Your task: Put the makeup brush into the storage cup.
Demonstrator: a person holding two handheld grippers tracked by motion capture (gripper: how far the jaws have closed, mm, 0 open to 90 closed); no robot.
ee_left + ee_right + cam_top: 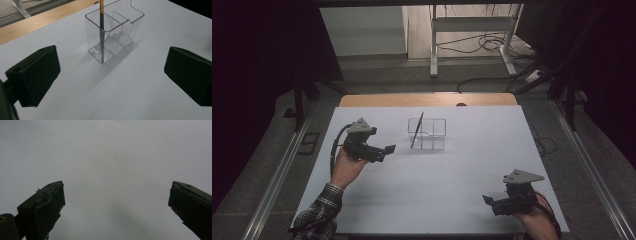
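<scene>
- Left gripper [388, 148] hovering just left of the clear organizer [428, 131], jaws spread wide, gripping nothing.
- Brush [101, 30] leaning in the organizer's end compartment, the one nearest the left gripper, tip on its floor.
- Right gripper [487, 199] sitting well apart near the table's [472, 150] front right, jaws released, empty.

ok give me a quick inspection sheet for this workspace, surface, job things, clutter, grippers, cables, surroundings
surface: white table top, bare wood strip along its far edge
job's things: clear divided holder standing upright; dark brush with gold handle leaning in its end compartment
clutter: nothing seen
grippers: left gripper open, aimed at the holder, apart from it; right gripper open over bare table near the front edge
cables: black cable trailing from the left gripper; loose cables on the floor beyond the table
surroundings: metal stand behind, dark curtains at both sides
</scene>
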